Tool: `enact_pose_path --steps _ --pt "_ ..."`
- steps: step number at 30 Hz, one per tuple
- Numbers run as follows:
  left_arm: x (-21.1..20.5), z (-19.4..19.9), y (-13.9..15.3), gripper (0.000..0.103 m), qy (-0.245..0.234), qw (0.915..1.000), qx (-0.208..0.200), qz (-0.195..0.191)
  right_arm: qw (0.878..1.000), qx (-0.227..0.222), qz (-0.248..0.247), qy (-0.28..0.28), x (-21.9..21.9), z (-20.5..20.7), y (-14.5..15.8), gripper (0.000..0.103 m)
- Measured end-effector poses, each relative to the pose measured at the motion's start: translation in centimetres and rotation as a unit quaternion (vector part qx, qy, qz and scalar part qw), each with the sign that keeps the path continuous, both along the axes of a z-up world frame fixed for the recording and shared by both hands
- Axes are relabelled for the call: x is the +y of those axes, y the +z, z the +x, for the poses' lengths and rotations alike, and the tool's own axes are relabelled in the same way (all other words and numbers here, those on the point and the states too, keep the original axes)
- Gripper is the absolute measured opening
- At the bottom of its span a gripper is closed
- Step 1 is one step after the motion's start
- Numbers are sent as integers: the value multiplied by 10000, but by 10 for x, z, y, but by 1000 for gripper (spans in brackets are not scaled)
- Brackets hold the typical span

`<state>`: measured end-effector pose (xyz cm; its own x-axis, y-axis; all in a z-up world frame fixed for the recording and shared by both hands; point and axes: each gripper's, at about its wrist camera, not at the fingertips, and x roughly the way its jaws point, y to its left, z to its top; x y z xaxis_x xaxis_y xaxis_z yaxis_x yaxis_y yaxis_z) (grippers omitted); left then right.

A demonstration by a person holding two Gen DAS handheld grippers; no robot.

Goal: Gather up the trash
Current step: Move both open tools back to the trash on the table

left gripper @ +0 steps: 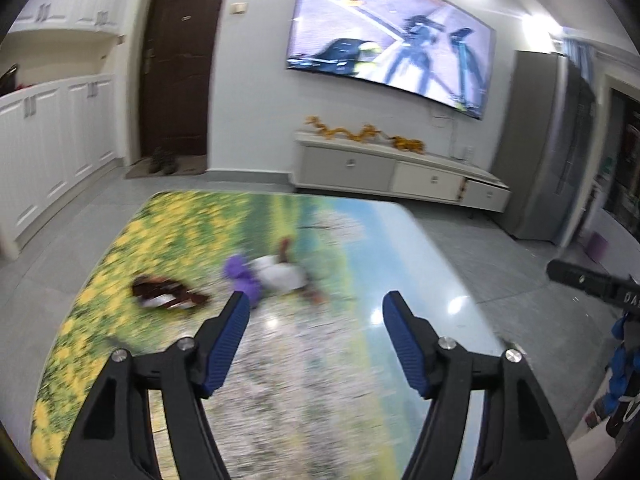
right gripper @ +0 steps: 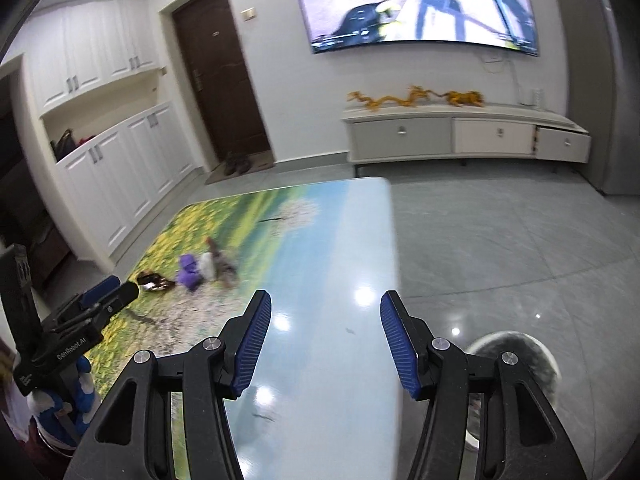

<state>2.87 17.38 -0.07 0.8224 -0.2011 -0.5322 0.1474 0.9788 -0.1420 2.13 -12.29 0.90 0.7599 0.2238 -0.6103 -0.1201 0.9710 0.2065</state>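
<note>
On a table [left gripper: 400, 248] printed with a meadow scene lies a small heap of trash: a dark brown wrapper [left gripper: 166, 294], a purple crumpled piece [left gripper: 242, 274], a white crumpled piece [left gripper: 280, 274] and brown scraps [left gripper: 286, 246]. My left gripper [left gripper: 316, 300] hovers open and empty just short of the purple piece. The right wrist view has the same wrapper [right gripper: 154, 282], purple piece [right gripper: 189, 272] and white piece [right gripper: 207, 266] far to the left. My right gripper [right gripper: 326, 300] is open and empty over the table's blue right side [right gripper: 352, 240].
A round grey-rimmed container [right gripper: 516, 356] stands on the floor by the table's right edge. Beyond the table are a low white TV cabinet [left gripper: 400, 176], a wall screen [left gripper: 392, 36], a dark door [left gripper: 176, 72], white cupboards [left gripper: 52, 132] and a grey fridge [left gripper: 548, 140].
</note>
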Motion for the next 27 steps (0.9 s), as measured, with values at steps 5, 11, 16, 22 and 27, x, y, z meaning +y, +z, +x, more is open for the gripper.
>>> enact_pose_path --steps 5,11,16,22,27 --pt "46 1 -14 68 640 9979 108 32 9986 50 182 500 37 29 -14 56" --pt "82 -4 -19 68 1266 9917 91 182 9946 273 272 969 73 63 -41 57" --pt "92 3 -25 70 1603 9867 245 52 9913 310 221 1259 93 87 -51 57" --pt "94 12 -29 70 1808 9828 354 145 9888 336 338 1412 96 104 -59 57" --pt "108 20 -36 71 2069 9771 505 -19 9882 377 375 1439 97 113 -64 59"
